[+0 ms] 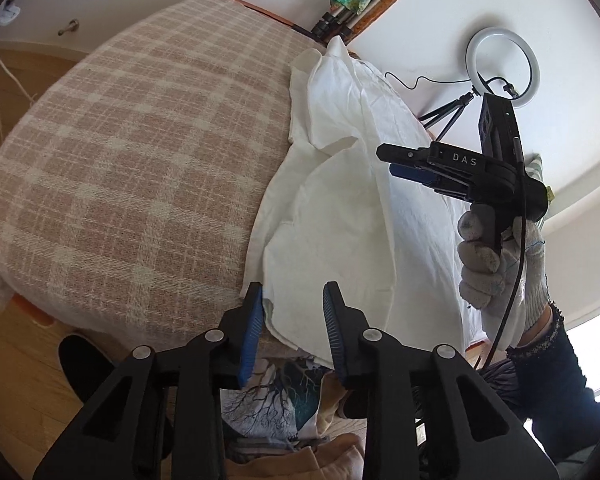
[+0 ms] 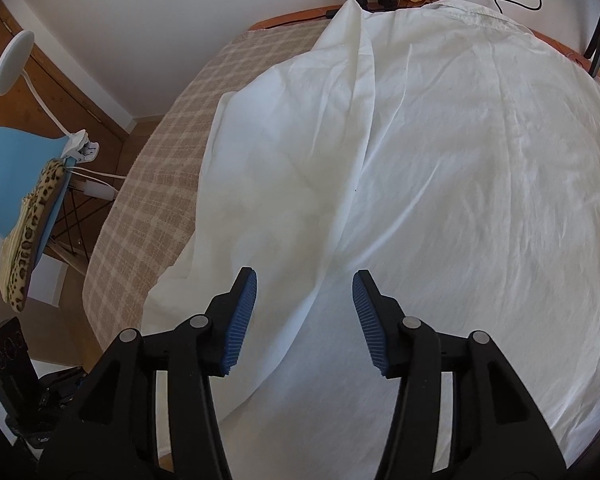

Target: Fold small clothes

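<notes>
Nearest: left tool (image 1: 293,312) at the bottom centre of the left view, blue pads (image 1: 251,330) parted, nothing between them; its left pad sits just beside the near hem of the white garment (image 1: 340,216).
Right tool: bottom centre of the right view (image 2: 304,312), jaws wide apart and empty, hanging over the cloth; whether the tips touch it I cannot tell. From the left view the same tool (image 1: 396,162) shows at right, side-on, in a gloved hand (image 1: 500,256).
Garment: white, wrinkled, spread over the checked blanket (image 1: 120,160) on the tabletop; it fills the middle and right of the right view (image 2: 440,184), with a long raised crease running from the top toward the bottom centre.
Stage: as I judge it, no fold is gripped yet; both tools look placed to pick up an edge.
Risk, slipping: thin cloth could slide out of the ribbed pads if only a sliver of hem is pinched.
Risk, dragging: the blanket may be caught along with the garment if a tool bites too deep, pulling it off the near edge.
Risk, crooked fold: the crease and bunched left flap could fold in unevenly unless smoothed first.
Risk, snagging: the black cable (image 1: 512,280) hanging by the hand could catch the cloth.
Writing: "DAS" in pale letters on the right tool's body; no other text is readable.
Surroundings: ring light (image 1: 502,68) at upper right; blue chair (image 2: 24,184) at left.
</notes>
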Demonstrator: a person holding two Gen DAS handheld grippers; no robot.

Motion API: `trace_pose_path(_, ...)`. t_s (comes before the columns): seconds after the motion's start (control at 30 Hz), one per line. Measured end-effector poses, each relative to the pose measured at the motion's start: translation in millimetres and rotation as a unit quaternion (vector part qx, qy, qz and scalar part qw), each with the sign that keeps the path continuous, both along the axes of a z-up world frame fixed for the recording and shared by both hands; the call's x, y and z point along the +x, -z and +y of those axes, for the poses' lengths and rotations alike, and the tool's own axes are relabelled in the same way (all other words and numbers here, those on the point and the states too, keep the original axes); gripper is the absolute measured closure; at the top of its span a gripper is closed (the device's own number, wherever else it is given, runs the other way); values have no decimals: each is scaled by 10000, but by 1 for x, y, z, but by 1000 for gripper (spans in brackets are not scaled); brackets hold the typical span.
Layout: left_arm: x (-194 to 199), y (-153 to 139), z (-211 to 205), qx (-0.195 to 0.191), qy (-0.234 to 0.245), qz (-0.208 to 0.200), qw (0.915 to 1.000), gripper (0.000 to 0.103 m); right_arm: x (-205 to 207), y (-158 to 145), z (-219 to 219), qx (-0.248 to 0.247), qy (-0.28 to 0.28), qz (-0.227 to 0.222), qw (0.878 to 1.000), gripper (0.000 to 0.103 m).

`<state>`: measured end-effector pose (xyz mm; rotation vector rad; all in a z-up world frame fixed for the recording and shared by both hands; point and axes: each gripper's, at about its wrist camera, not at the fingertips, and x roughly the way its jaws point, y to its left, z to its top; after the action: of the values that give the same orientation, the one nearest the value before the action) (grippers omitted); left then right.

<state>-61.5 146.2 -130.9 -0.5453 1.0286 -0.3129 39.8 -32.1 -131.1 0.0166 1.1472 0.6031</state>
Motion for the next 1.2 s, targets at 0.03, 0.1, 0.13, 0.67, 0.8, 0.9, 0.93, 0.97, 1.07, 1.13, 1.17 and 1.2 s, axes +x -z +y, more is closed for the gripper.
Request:
trace_pose_path(0.03,-2,-4,-6,110,52,-106,9999,84,0,0,-1,-2,7,0,10000,50)
trace_pose_path(0.1,-3,-11,-14,277,136,-306,9991,84,1,0,-1,33,17,29,10000,50)
trace_pose_path(0.13,-2,-13,-16,327,164,-365,9987,84,1,0,-1,52,22,41,10000,50)
trace_pose_path(0.67,-24,-8,0,-558,-645,-313,9959,102,0,10,16,-181,-95,-105,9997,95)
trace_pose_path(0.8,-41,-13,-10,19,-643,-392,9972,102,-2,3,21,-267,-198,-360,9988,96)
trace_pose_path(0.9,-40,2,-2,-14,-684,-118,9976,102,-3,7,24,-608,-181,-406,9972,96)
trace_pose_path(0.93,-41,4,1,-27,-697,-62,9975,102,-4,8,24,-756,-159,-433,9961,96)
trace_pose_path(0.97,-43,5,1,49,-683,-21,9977,102,-5,8,23,-897,-148,-486,9947,96)
trace_pose_path(1.07,-49,-3,-1,394,-516,30,9979,92,-8,2,18,-1207,-114,-727,9900,81)
trace_pose_path(1.13,-51,-16,2,571,-566,-173,9966,79,-9,-11,8,-1038,6,-893,9906,56)
trace_pose_path(1.17,-48,-23,4,590,-551,-337,9962,66,-10,-19,3,-816,39,-935,9923,54)
trace_pose_path(1.2,-44,-29,6,595,-542,-471,9956,58,-9,-26,-1,-600,38,-920,9939,53)
